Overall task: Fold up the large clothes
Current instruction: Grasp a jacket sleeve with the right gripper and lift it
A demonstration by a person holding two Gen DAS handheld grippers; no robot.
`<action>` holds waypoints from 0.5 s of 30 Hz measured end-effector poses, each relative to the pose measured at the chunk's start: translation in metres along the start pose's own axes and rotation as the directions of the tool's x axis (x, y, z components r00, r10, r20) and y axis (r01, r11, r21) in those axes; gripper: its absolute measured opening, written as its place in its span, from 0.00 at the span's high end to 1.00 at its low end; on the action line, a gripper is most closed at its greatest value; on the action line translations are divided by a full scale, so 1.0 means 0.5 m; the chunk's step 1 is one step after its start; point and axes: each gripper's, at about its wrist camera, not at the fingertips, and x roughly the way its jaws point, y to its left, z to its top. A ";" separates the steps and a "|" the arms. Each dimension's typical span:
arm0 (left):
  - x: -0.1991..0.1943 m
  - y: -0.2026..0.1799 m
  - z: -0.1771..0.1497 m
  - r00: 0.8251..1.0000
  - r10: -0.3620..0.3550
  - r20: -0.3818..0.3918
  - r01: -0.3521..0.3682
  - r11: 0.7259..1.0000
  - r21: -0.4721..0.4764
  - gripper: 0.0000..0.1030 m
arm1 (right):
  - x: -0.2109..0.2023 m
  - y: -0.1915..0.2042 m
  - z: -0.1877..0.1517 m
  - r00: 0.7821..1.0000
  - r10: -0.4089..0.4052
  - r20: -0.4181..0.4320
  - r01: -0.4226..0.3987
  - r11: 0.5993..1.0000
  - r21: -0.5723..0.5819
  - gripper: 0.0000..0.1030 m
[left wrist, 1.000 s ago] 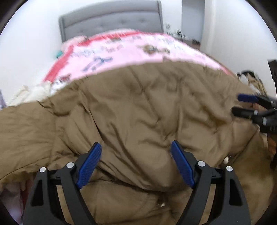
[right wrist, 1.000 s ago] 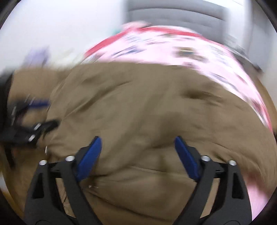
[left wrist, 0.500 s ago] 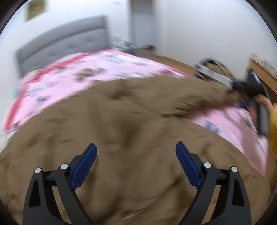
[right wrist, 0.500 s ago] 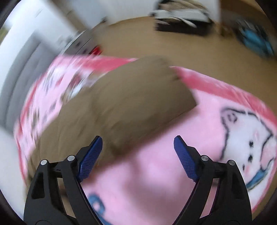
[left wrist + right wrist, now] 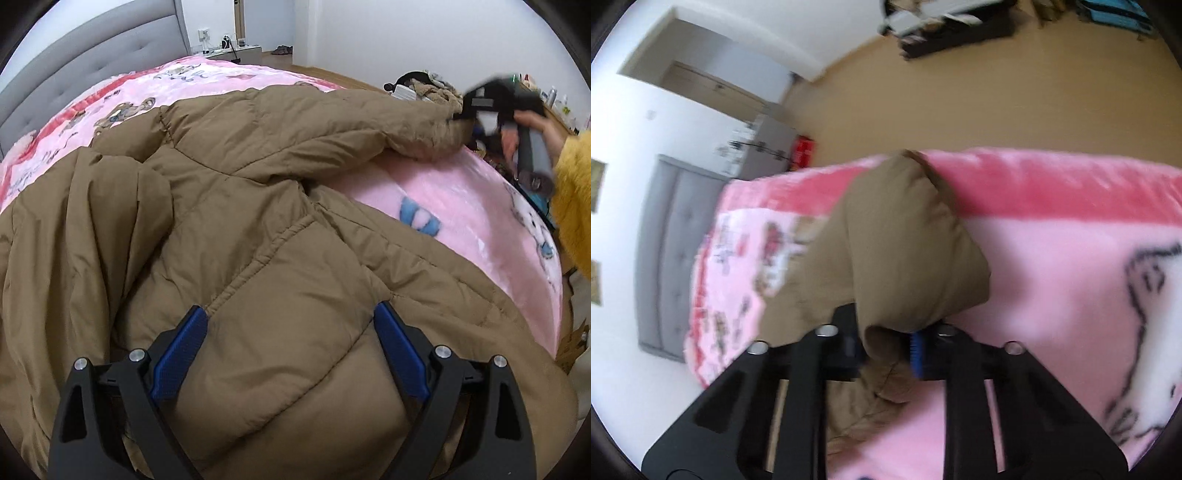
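Observation:
A large brown puffer coat point(image 5: 236, 229) lies spread on a bed with a pink cartoon blanket point(image 5: 461, 206). My left gripper point(image 5: 290, 332) is open, its blue-padded fingers standing apart over the coat's lower body, holding nothing. One sleeve point(image 5: 332, 122) stretches toward the far right. My right gripper point(image 5: 886, 347) is shut on the cuff end of that sleeve point(image 5: 905, 251), which bulges up between the fingers. The right gripper also shows in the left wrist view point(image 5: 502, 107), held by a hand in a yellow sleeve.
A grey padded headboard point(image 5: 92, 66) stands at the far end of the bed. Beyond the bed's right edge are a wood floor point(image 5: 960, 103) and a dark cluttered pile of things point(image 5: 945, 26). A nightstand with cables point(image 5: 236, 48) sits by the far wall.
My right gripper went from open over the sleeve end to shut on the cuff. My left gripper stayed open and settled over the coat's body; the view is steady now.

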 end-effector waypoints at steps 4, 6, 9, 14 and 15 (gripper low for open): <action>-0.008 0.003 -0.007 1.000 0.002 0.008 -0.002 1.000 0.000 0.12 | -0.066 0.164 -0.026 0.989 0.149 0.002 -0.144 0.960 -0.239 0.87; -0.014 -0.001 -0.009 1.000 0.006 0.013 -0.006 1.000 -0.001 0.12 | -0.100 0.269 -0.063 0.969 0.241 -0.050 -0.242 0.903 -0.356 0.87; -0.032 -0.005 -0.017 0.999 0.018 0.029 -0.018 1.000 -0.001 0.12 | -0.129 0.428 -0.158 0.917 0.341 -0.207 -0.398 0.759 -0.516 0.87; -0.136 0.008 -0.042 0.984 -0.024 0.175 0.037 0.997 -0.072 0.12 | -0.161 0.579 -0.372 0.811 0.346 -0.471 -0.585 0.469 -0.662 0.87; -0.161 0.014 -0.051 0.980 -0.027 0.196 0.045 0.995 -0.086 0.12 | -0.162 0.599 -0.423 0.789 0.329 -0.518 -0.614 0.405 -0.677 0.87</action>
